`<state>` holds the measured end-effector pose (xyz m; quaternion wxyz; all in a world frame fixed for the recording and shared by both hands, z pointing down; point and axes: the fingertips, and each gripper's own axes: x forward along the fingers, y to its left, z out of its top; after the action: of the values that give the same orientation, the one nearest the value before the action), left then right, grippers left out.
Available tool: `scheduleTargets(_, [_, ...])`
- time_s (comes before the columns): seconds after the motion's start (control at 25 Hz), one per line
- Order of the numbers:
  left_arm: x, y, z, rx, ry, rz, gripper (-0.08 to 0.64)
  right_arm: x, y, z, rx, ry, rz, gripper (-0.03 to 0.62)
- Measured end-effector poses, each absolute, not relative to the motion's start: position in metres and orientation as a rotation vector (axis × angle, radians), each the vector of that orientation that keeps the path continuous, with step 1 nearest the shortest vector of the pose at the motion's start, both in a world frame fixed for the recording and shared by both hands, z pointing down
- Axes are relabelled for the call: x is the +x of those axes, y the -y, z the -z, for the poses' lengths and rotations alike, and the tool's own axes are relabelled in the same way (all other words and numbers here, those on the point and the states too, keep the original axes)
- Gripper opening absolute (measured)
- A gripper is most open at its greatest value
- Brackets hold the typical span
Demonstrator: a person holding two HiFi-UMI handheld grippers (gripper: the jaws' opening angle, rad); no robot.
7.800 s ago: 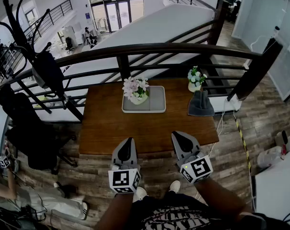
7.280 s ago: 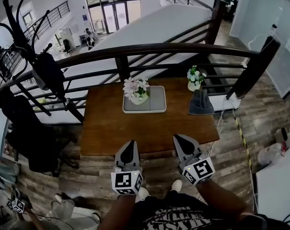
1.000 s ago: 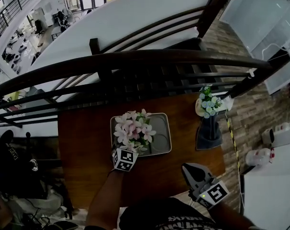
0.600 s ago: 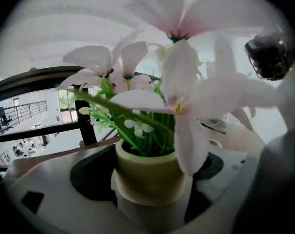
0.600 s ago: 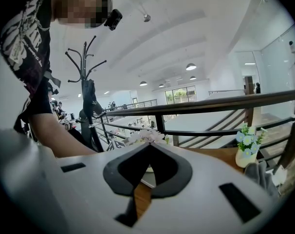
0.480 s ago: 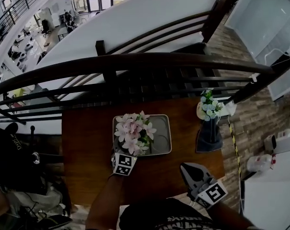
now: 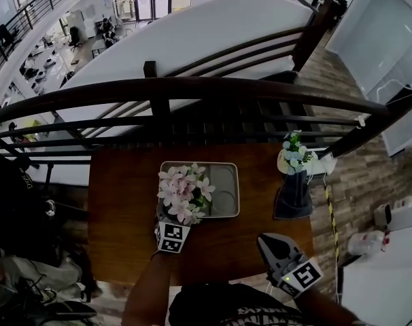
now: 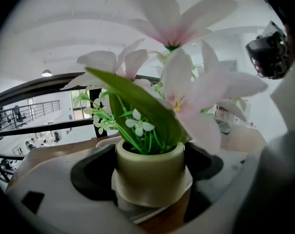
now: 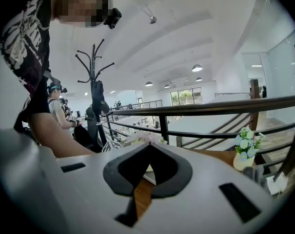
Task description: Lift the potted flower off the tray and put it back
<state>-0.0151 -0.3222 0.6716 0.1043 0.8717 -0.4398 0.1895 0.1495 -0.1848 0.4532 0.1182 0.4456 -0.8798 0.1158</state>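
Left tool pinches the potted flower upright, blooms up; right tool pressed together.

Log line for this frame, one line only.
left hand-held gripper: shut on potted flower | flower: at tray's near-left corner | right hand-held gripper: shut, empty

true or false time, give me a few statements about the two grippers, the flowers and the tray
1. The left gripper is shut on the potted flower. True.
2. The right half of the tray is bare. True.
3. The right gripper is open. False: its jaws are together, with nothing between them.
4. The dark cloth lies on the tray. False: it lies on the table, to the right of the tray.
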Motion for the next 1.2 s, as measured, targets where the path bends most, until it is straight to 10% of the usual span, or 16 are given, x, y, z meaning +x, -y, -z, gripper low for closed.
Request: scheduleTargets(1.2, [-0.042,0.177,-0.651,2.412,1.677,-0.366,0.446,0.162,0.132,-0.469,0.985,2.683,-0.279,-0.011])
